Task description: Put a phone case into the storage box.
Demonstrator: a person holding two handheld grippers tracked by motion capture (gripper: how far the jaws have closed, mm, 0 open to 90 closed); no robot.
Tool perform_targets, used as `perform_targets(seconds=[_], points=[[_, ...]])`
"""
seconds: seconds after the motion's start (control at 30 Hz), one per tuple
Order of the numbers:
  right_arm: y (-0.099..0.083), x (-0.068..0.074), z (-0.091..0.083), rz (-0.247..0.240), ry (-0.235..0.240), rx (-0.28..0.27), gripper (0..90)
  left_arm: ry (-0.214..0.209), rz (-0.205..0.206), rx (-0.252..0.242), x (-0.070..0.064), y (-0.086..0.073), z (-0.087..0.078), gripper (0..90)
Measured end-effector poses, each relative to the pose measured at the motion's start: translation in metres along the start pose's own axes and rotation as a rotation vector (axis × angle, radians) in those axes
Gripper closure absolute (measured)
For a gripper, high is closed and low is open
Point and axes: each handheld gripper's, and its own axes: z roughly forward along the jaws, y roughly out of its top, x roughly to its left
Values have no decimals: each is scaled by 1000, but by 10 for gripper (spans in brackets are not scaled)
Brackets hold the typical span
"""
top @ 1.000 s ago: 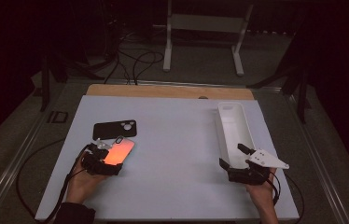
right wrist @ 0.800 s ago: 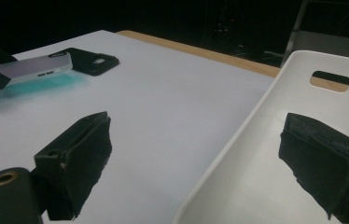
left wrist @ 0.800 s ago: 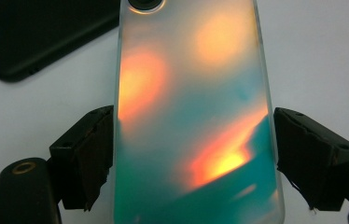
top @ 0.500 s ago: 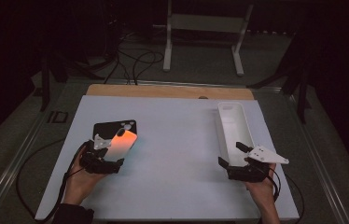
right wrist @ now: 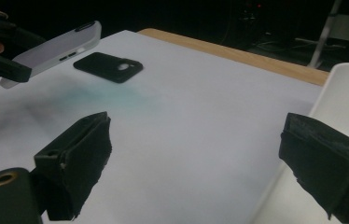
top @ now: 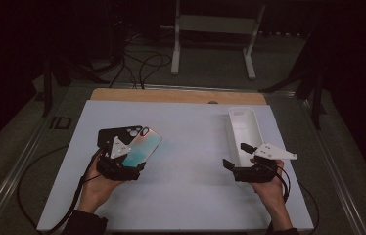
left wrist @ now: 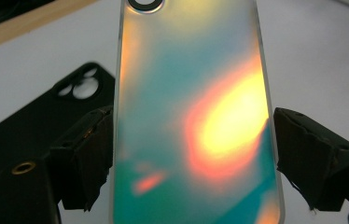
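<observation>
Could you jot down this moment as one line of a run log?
left gripper: shut on iridescent glossy phone case, held off table | black phone case: flat on white table | right gripper: open, beside white oblong tray

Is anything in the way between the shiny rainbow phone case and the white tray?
Nothing visible is. The left gripper holds the iridescent case up off the white mat. The open stretch of mat toward the white tray is bare. The black case lies on the other side, away from that path.
</observation>
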Motion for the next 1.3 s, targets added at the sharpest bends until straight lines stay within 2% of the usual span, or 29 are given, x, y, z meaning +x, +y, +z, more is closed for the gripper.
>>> perform_targets(seconds=[0.2, 0.27, 0.5, 0.6, 0.87, 1.03, 1.3], points=[[6, 1, 4, 40, 33, -10, 90, -10, 24, -43, -8, 9, 2, 169], [9, 2, 6, 49, 44, -16, 90, -25, 47, -67, -13, 16, 3, 169], [21, 11, 15, 35, 75, -16, 90, -43, 90, -93, -24, 27, 13, 169], [24, 13, 18, 35, 84, -14, 90, -48, 90, -96, -25, 28, 14, 169], [32, 21, 37, 80, 157, -6, 90, -72, 127, -134, -35, 37, 23, 169], [37, 25, 49, 87, 183, 8, 90, -85, 148, -149, -41, 41, 24, 169], [47, 32, 71, 127, 238, 29, 99, -114, 174, -185, -55, 48, 26, 169]])
